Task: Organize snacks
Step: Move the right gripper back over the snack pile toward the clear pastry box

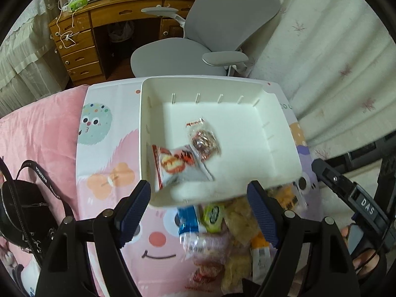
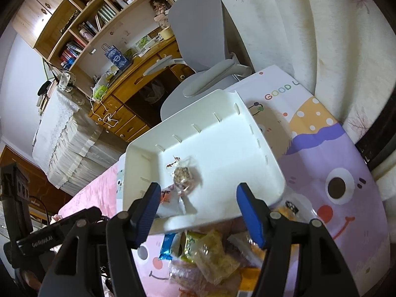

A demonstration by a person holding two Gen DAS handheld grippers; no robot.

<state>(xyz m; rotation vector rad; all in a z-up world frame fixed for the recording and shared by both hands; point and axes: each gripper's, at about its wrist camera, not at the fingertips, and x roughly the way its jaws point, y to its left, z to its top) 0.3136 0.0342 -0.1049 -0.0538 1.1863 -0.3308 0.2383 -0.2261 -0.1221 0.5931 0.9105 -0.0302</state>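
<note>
While both grippers hang over the cartoon-printed surface [image 1: 111,153], neither grasps anything: the left gripper [image 1: 199,198] stands released, its blue pads wide apart over the near rim of the white tray [image 1: 148,104], and the right gripper [image 2: 196,203] is likewise spread with nothing between its pads. Inside the tray lie two snacks near its left corner: a red-and-white packet [image 1: 173,163] against the near-left wall and a clear-wrapped brown snack [image 1: 203,141] just beyond it, the two overlapping at an edge. The remaining pile of snacks [image 1: 230,225] sits on the surface just outside the tray's near wall, among them a blue wrapper [image 1: 189,219], a green packet [image 1: 212,214] and pale yellow bags [image 2: 215,255]. A black bag [image 1: 22,208] rests on the pink bedding [image 1: 37,133] to the left, well apart from the tray.
</note>
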